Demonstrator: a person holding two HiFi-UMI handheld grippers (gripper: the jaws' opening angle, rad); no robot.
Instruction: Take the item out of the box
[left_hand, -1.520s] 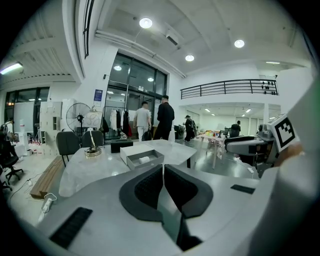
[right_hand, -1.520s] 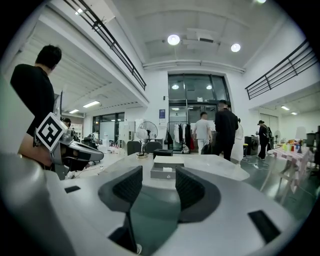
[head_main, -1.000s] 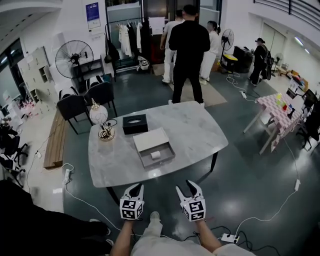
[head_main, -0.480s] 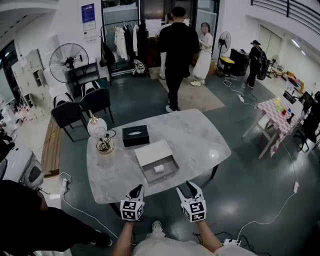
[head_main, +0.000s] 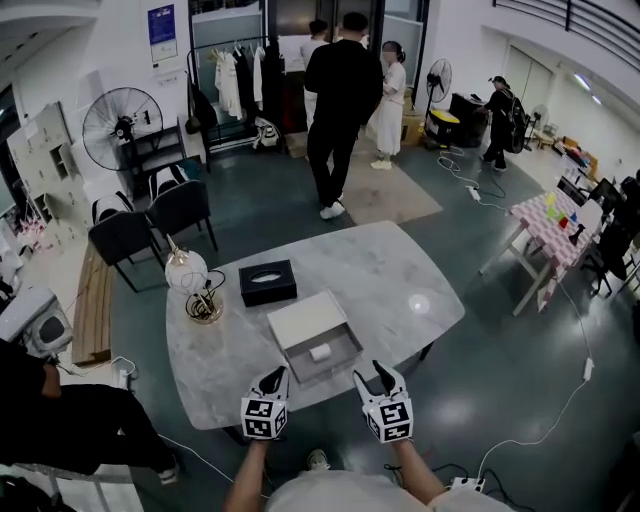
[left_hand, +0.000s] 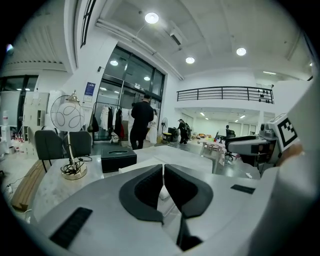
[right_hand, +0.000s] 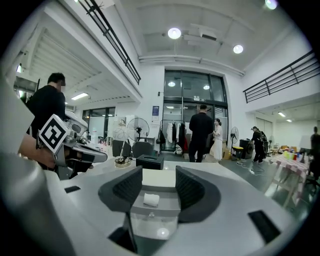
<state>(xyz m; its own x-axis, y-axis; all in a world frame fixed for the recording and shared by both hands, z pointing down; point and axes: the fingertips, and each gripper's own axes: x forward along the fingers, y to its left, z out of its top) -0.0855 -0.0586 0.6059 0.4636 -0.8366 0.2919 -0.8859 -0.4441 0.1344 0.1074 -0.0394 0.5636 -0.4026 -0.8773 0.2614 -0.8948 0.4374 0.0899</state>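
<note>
Marble table (head_main: 400, 270), open grey box (head_main: 341, 362) holding small white item (head_main: 320, 352); left gripper (head_main: 275, 379) closed, right gripper (head_main: 371, 376) open

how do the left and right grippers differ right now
The left gripper has its fingers together, only a thin slit between them; the right gripper has them apart. The right gripper's gap frames the open box and the white item inside; the left gripper's fingers hide most of that. Both are empty and hover at the near edge of the table, short of the box.
</note>
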